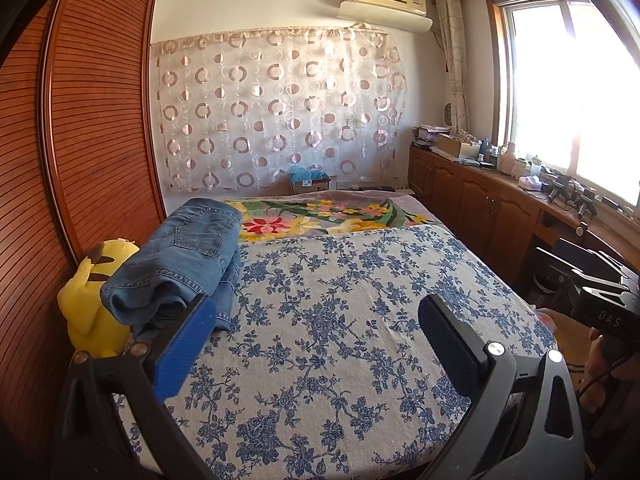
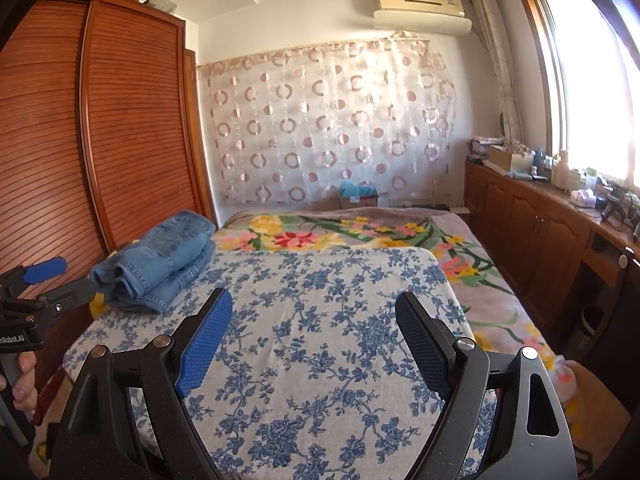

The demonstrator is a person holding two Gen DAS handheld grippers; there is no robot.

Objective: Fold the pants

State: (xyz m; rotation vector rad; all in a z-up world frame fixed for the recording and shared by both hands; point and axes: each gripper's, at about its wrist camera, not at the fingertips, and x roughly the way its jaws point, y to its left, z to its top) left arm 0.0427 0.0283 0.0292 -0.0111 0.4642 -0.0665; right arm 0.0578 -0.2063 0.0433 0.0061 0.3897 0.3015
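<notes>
Folded blue denim pants [image 1: 188, 256] lie in a stack at the left edge of the bed; they also show in the right wrist view [image 2: 160, 264]. My left gripper [image 1: 320, 340] is open and empty, held above the blue floral sheet [image 1: 340, 320], with its left finger just in front of the pants. My right gripper [image 2: 316, 340] is open and empty over the sheet [image 2: 320, 300], to the right of the pants and apart from them. The left gripper also shows at the left edge of the right wrist view [image 2: 44, 280].
A yellow plush toy [image 1: 92, 300] sits left of the pants against the wooden wardrobe [image 1: 80, 120]. A flowered blanket [image 1: 320, 212] covers the far bed. Wooden cabinets [image 1: 480, 200] with clutter run along the right under the window.
</notes>
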